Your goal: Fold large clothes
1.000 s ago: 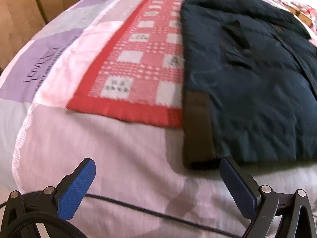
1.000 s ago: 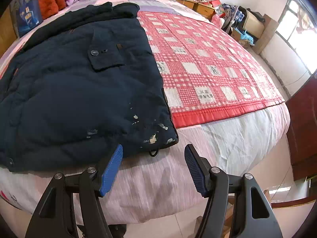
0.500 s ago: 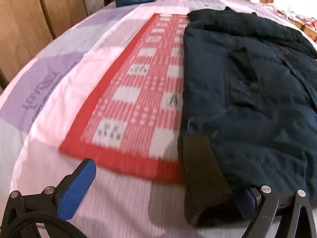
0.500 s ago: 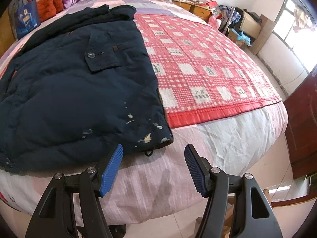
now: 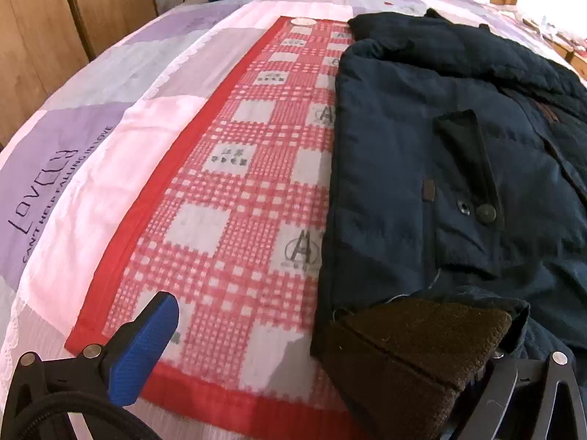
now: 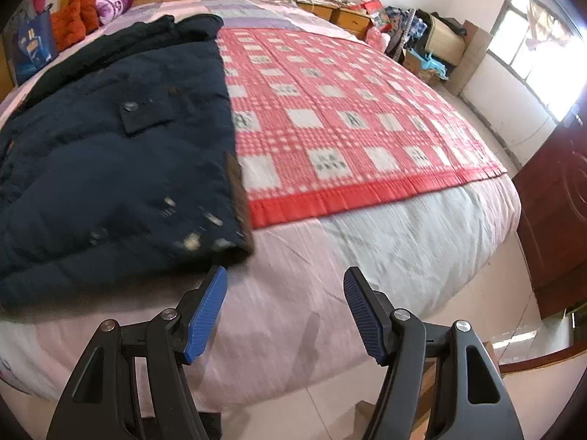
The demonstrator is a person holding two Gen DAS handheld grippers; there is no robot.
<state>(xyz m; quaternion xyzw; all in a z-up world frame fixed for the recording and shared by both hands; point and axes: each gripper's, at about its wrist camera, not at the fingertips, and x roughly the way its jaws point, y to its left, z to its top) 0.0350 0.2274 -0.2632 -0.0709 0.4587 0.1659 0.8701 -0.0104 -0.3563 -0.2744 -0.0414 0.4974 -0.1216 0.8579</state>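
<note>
Jacket (image 5: 422, 168) lies flat on the bed (image 6: 367, 264), dark navy, on top of the red check blanket (image 5: 238, 183) & across its left part. From my L gripper (image 5: 330, 374) outward: jaws wide, left blue pad over the blanket's red border; right pad hidden under the brown knit cuff (image 5: 414, 348), which has slid in between the jaws since half a sec ago, when it sat just ahead of them. Nothing pinched yet, so I read it as open w/ the cuff corner inside, lined up for a grab.

R gripper (image 6: 286, 308): jaws are opening a touch, nothing between them, only pale sheet. Its left pad now sits just beside the jacket's near hem corner w/ the white flecks; a sec ago that corner was further off. View is blurred, can't tell if the pad touches cloth.

So both claws have closed in on the two bottom corners. My guess: next is pinching both, then lifting the hem toward the collar for the first fold. No fold made so far.
</note>
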